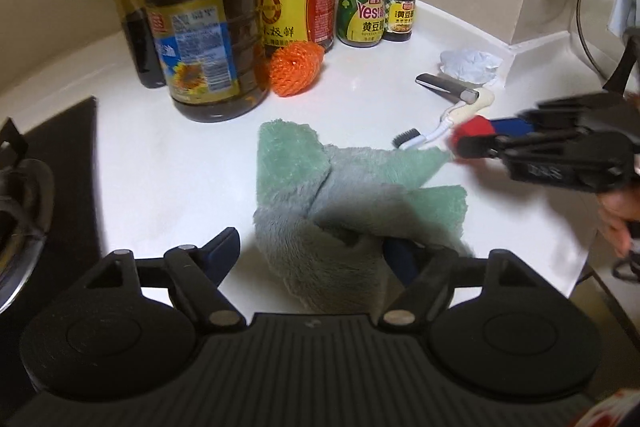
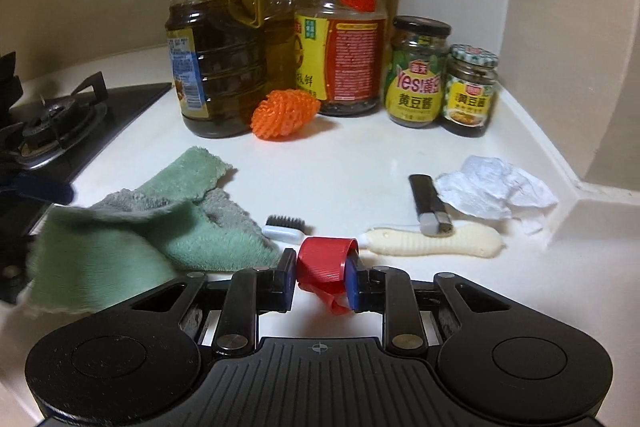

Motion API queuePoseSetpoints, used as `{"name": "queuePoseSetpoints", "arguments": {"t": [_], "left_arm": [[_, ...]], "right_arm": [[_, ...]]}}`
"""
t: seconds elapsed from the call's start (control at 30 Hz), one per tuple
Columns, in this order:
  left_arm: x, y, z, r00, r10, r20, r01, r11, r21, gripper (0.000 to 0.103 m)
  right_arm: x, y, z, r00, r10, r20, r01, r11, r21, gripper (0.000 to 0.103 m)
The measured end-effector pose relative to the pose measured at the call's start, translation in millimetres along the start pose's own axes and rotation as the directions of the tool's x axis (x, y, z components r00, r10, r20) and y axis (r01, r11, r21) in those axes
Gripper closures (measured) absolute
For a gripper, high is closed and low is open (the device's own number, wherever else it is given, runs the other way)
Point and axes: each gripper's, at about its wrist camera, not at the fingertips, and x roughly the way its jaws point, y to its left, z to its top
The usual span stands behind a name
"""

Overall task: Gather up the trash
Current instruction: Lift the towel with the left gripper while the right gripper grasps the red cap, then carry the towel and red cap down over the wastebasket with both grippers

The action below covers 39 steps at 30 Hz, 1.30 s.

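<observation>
Right up close in the right wrist view, the right gripper (image 2: 321,281) pinches a red bottle cap (image 2: 325,265) between its blue pads. Its round open end faces right, and a thin red strip hangs from it. The cap is over the near part of the white counter (image 2: 360,163).

Only this view shows the whole stove burner (image 2: 48,125) far left. Next comes the green cloth (image 2: 160,227), then a small brush (image 2: 286,227), a cream handle (image 2: 436,243) lying left to right, a black lighter (image 2: 428,203) pointing near to far, and crumpled white paper (image 2: 492,193) on the right. An orange net ball (image 2: 284,113) sits far back by the oil bottles (image 2: 220,67) and two jars (image 2: 418,75).

From the left wrist view, the left gripper (image 1: 316,255) has its jaws wide apart. The green cloth (image 1: 352,211) bunches between them, and it hides most of the right finger, so I cannot tell if that finger touches it. Here the right gripper (image 1: 472,143) is blurry at the right edge, and the bottle cap (image 1: 466,135) is just a red smear at its tip. A hand (image 1: 618,215) is cut off at the right edge.
</observation>
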Motion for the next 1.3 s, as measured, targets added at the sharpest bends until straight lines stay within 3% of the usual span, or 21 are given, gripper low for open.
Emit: {"name": "queuePoseSetpoints", "arguments": {"t": [0.17, 0.33, 0.43, 0.77, 1.03, 1.3], "left_arm": [[25, 1, 10, 0.997, -0.054, -0.050, 0.055, 0.998, 0.007, 0.029], [20, -8, 8, 0.997, -0.059, -0.053, 0.060, 0.998, 0.025, 0.071], [9, -18, 4, 0.998, -0.053, -0.036, 0.054, 0.998, 0.033, 0.081], [-58, -63, -14, 0.995, -0.080, 0.056, 0.080, 0.997, -0.002, 0.083], [-103, -106, -38, 0.991, -0.103, 0.086, 0.106, 0.994, -0.038, 0.083], [-123, -140, -72, 0.975, -0.215, 0.052, 0.216, 0.976, -0.001, 0.083]], "right_arm": [[-15, -12, -7, 1.000, -0.018, -0.004, 0.019, 0.998, 0.055, 0.078], [-31, -19, -15, 1.000, -0.031, 0.003, 0.031, 0.995, 0.096, 0.078], [-42, -21, -21, 1.000, -0.018, 0.005, 0.017, 0.992, 0.126, 0.078], [-84, -24, -45, 0.999, 0.053, -0.001, -0.052, 0.987, 0.151, 0.078], [-119, -32, -73, 0.993, 0.116, -0.017, -0.112, 0.981, 0.161, 0.078], [-168, -25, -110, 0.997, 0.070, -0.020, -0.064, 0.975, 0.214, 0.078]]}}
